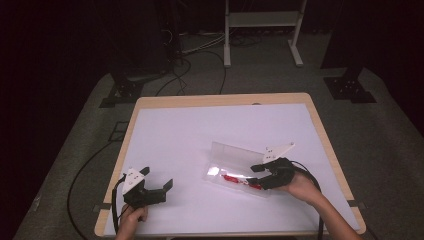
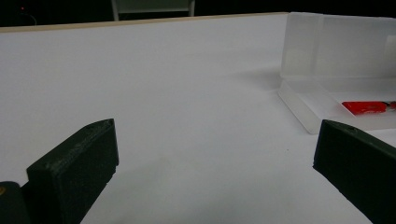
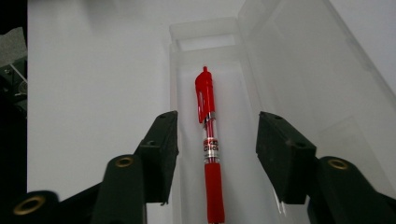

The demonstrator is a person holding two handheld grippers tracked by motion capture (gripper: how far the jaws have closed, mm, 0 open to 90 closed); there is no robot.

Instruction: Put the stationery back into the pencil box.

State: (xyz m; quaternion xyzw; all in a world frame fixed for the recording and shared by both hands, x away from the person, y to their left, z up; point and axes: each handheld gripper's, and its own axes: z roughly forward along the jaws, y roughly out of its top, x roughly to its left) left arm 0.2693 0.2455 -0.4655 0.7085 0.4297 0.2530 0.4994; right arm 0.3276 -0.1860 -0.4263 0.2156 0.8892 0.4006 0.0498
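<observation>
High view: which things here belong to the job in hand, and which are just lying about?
Part of the job:
- red pen, lying in the case
- clear plastic case, lid open
- right gripper, open above the pen
- left gripper, open, apart from the case

Just around:
- white table
- cables on the floor
- white frame behind the table

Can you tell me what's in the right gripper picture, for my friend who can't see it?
A red pen lies inside an open, clear plastic box on a white table. The right gripper is over it with its two black jaws open, one on each side of the pen and not touching it. The box's clear lid stands open on the right.
</observation>
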